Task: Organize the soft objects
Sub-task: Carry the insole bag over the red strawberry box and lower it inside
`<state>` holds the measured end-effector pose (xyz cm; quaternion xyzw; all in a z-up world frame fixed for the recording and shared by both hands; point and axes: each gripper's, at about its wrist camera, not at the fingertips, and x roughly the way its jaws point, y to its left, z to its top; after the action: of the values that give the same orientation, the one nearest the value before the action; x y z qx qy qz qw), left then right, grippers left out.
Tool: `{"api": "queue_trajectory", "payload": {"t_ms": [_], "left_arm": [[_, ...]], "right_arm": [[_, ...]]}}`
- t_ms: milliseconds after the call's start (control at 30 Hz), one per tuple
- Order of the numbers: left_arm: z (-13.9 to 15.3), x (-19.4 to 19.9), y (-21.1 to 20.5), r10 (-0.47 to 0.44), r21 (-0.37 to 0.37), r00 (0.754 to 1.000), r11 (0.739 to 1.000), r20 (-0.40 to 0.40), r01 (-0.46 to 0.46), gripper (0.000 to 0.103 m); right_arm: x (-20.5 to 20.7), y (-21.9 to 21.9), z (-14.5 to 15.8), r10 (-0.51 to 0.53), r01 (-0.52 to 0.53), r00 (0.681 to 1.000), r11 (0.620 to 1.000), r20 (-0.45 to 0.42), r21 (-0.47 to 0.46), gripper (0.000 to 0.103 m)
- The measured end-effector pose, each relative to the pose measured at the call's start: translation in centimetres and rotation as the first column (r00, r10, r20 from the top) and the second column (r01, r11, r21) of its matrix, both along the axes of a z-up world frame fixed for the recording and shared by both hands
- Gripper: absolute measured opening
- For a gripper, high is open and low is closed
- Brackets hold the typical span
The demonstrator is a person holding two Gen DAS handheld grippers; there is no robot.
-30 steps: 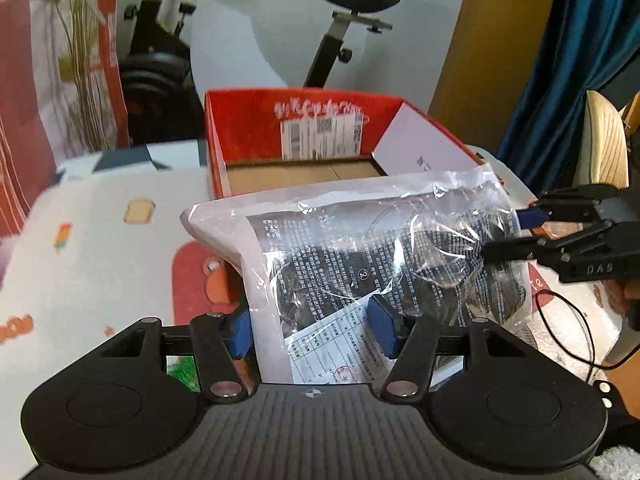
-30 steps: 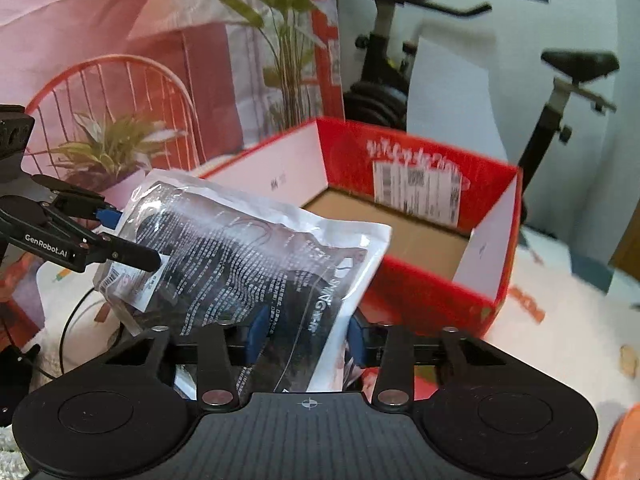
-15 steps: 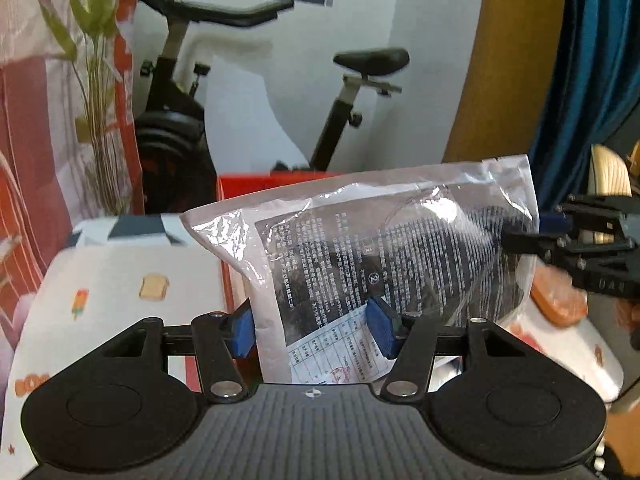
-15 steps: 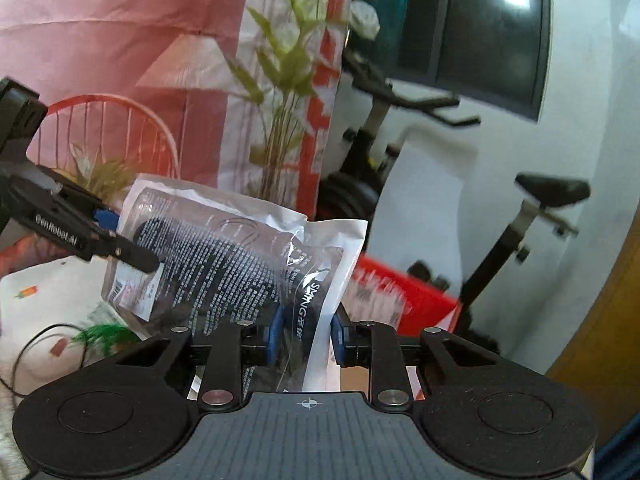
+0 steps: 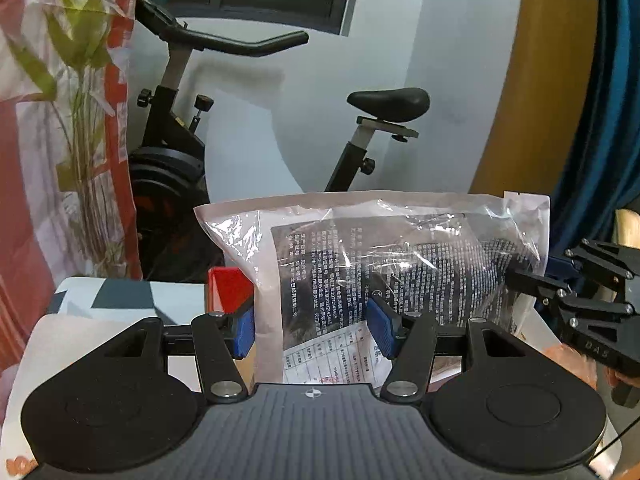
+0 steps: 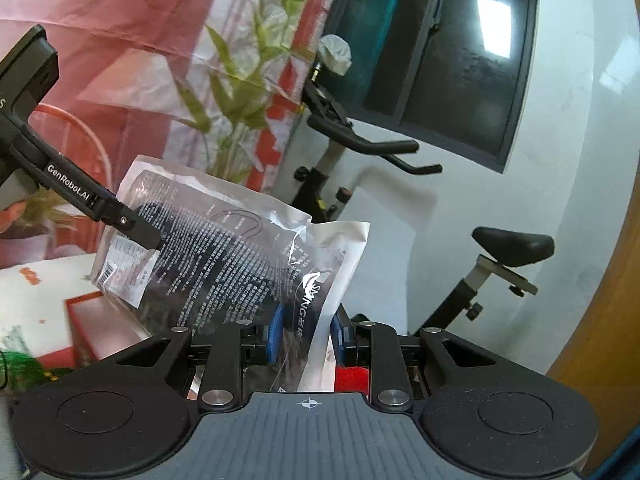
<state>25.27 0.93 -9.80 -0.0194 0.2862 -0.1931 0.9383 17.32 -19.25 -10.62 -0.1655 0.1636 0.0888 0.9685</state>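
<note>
the left gripper [image 5: 311,326] is clamped on one end of a clear plastic packet [image 5: 384,276] with printed text and dark contents, its blue pads [image 5: 243,330] pressing both faces. the right gripper [image 6: 305,330] pinches the opposite end, so the packet hangs in the air between them. below it shows a corner of a red cardboard box [image 5: 229,289] on a patterned cloth [image 5: 100,322]. an exercise bike [image 5: 188,128] stands behind.
</note>
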Motion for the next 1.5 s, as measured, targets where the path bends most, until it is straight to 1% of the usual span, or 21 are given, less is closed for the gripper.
{"api": "queue_trajectory", "payload": {"t_ms": [133, 233, 367, 433, 600, 733, 833, 900, 1000, 1100, 1267, 1300, 1367, 1400, 1467, 1500], "left_arm": [[-1.3, 3.1, -0.5, -0.012, 0.021, 0.999, 1.0, -0.039, 0.013, 0.059], [-2.3, 4.8, -0.5, -0.017, 0.021, 0.995, 1.0, -0.093, 0.019, 0.059], [-3.5, 5.6, -0.2, -0.031, 0.029, 0.987, 0.999, -0.16, 0.036, 0.059], [-4.2, 5.7, -0.4, -0.045, 0.052, 0.981, 0.997, -0.189, 0.056, 0.059], [-6.0, 5.6, -0.4, -0.051, 0.091, 0.967, 0.993, -0.249, 0.075, 0.059], [-7.4, 5.5, 0.3, -0.05, 0.1, 0.947, 0.991, -0.319, 0.086, 0.059], [-8.4, 5.5, 0.4, -0.056, 0.119, 0.93, 0.987, -0.363, 0.106, 0.059], [-8.8, 5.5, 0.4, -0.058, 0.128, 0.925, 0.985, -0.375, 0.113, 0.06], [-8.8, 5.8, 0.7, -0.057, 0.112, 0.917, 0.988, -0.394, 0.109, 0.06], [-8.3, 5.8, 1.4, -0.051, 0.104, 0.923, 0.99, -0.382, 0.097, 0.06], [-7.0, 5.3, 2.0, -0.044, 0.091, 0.935, 0.993, -0.351, 0.081, 0.059], [-6.9, 5.2, 2.0, -0.04, 0.092, 0.937, 0.993, -0.348, 0.076, 0.058], [-6.8, 5.1, 2.2, -0.028, 0.097, 0.938, 0.993, -0.344, 0.065, 0.049], [-6.8, 5.3, 2.1, -0.022, 0.102, 0.939, 0.993, -0.343, 0.06, 0.047], [-7.1, 5.5, 2.1, -0.01, 0.112, 0.94, 0.992, -0.341, 0.052, 0.039], [-7.1, 5.6, 2.2, -0.007, 0.113, 0.939, 0.992, -0.343, 0.049, 0.037]], "right_arm": [[2.6, -1.2, -1.2, -0.024, 0.024, 1.0, 1.0, -0.02, 0.001, 0.023], [4.2, -1.9, -2.1, -0.031, 0.032, 0.998, 0.999, -0.063, 0.011, 0.023], [5.4, -2.6, -3.2, -0.021, 0.026, 0.99, 0.999, -0.143, 0.035, 0.023], [5.7, -2.6, -3.8, -0.016, 0.024, 0.984, 0.999, -0.177, 0.043, 0.023], [6.2, -2.8, -5.2, -0.014, 0.036, 0.964, 0.996, -0.267, 0.08, 0.023], [6.2, -2.4, -6.2, 0.003, 0.033, 0.938, 0.995, -0.346, 0.099, 0.023], [6.1, -2.0, -7.1, 0.018, 0.031, 0.912, 0.993, -0.411, 0.112, 0.023], [6.1, -1.6, -7.5, 0.018, 0.03, 0.898, 0.994, -0.439, 0.102, 0.023], [6.7, -1.6, -7.9, 0.013, 0.049, 0.878, 0.992, -0.478, 0.116, 0.022], [7.3, -2.0, -7.7, 0.008, 0.078, 0.861, 0.986, -0.509, 0.147, 0.022], [8.6, -2.3, -7.6, -0.006, 0.119, 0.823, 0.979, -0.569, 0.163, 0.021], [8.9, -2.2, -7.7, -0.011, 0.128, 0.814, 0.979, -0.581, 0.161, 0.021], [9.6, -1.9, -7.8, -0.025, 0.142, 0.796, 0.979, -0.605, 0.147, 0.021], [10.0, -1.7, -8.0, -0.033, 0.15, 0.784, 0.979, -0.62, 0.137, 0.021], [10.7, -1.2, -8.5, -0.052, 0.161, 0.759, 0.981, -0.649, 0.109, 0.021], [11.0, -1.0, -8.8, -0.059, 0.163, 0.75, 0.982, -0.658, 0.097, 0.021]]}}
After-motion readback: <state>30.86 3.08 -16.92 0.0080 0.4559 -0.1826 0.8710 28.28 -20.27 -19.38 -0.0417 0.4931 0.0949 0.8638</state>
